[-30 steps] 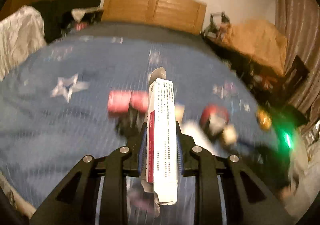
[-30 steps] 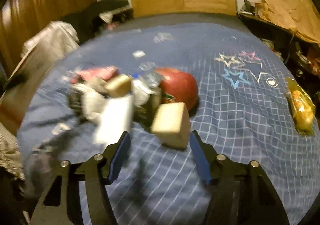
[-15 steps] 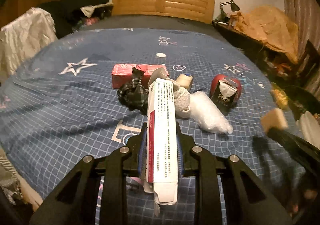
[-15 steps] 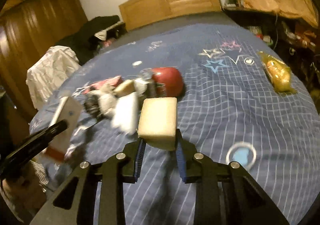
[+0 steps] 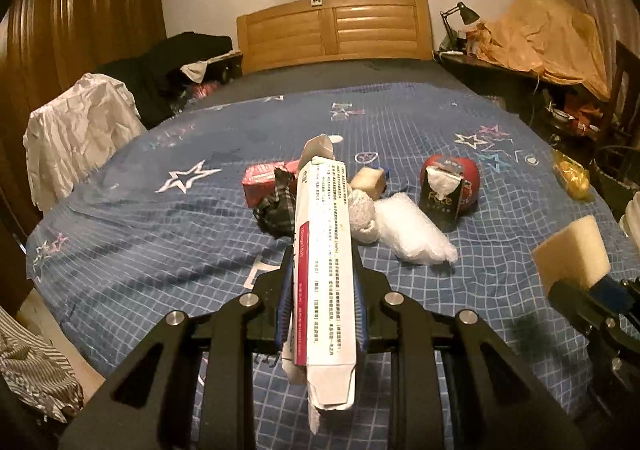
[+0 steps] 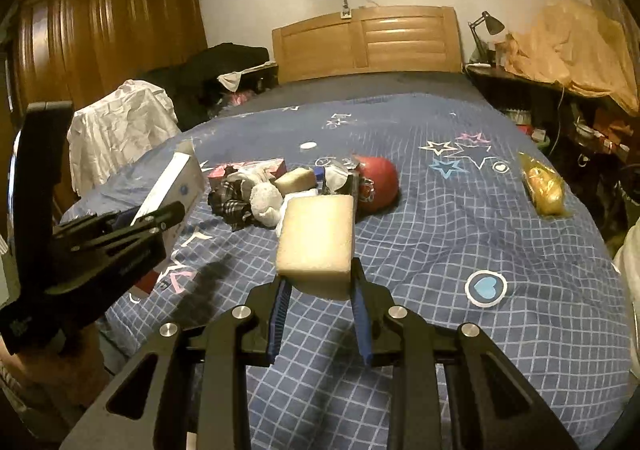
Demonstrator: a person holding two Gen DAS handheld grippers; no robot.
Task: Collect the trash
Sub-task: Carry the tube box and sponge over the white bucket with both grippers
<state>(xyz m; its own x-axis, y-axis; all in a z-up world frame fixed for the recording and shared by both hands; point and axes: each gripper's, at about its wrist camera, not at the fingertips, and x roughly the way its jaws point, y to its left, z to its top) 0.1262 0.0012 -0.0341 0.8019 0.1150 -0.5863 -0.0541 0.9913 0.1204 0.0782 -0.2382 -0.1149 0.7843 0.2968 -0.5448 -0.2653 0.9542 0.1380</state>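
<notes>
My left gripper point(image 5: 322, 278) is shut on a long white printed carton point(image 5: 325, 274), held above the blue bed point(image 5: 160, 250). My right gripper point(image 6: 318, 282) is shut on a cream foam block point(image 6: 316, 236), also raised over the bed; it shows in the left wrist view point(image 5: 572, 256) at the right. A trash pile lies mid-bed: red box point(image 5: 266, 180), checked cloth point(image 5: 276, 206), second foam block point(image 5: 370, 182), bubble wrap point(image 5: 412, 234), black tissue pack point(image 5: 440, 198) against a red round thing point(image 5: 468, 174). The left gripper with its carton point(image 6: 172, 186) appears left in the right wrist view.
A yellow snack bag point(image 6: 544, 186) lies at the bed's right edge. A wooden headboard point(image 5: 332, 30) stands behind. A chair with white cloth point(image 5: 76, 130) is left of the bed. A cluttered desk with a lamp point(image 5: 460, 14) is at right. A small white cap point(image 6: 308, 146) lies beyond the pile.
My right gripper closed on the foam block and lifted it off the bed. Both grippers pulled back and up from the pile; the left still holds the carton.
</notes>
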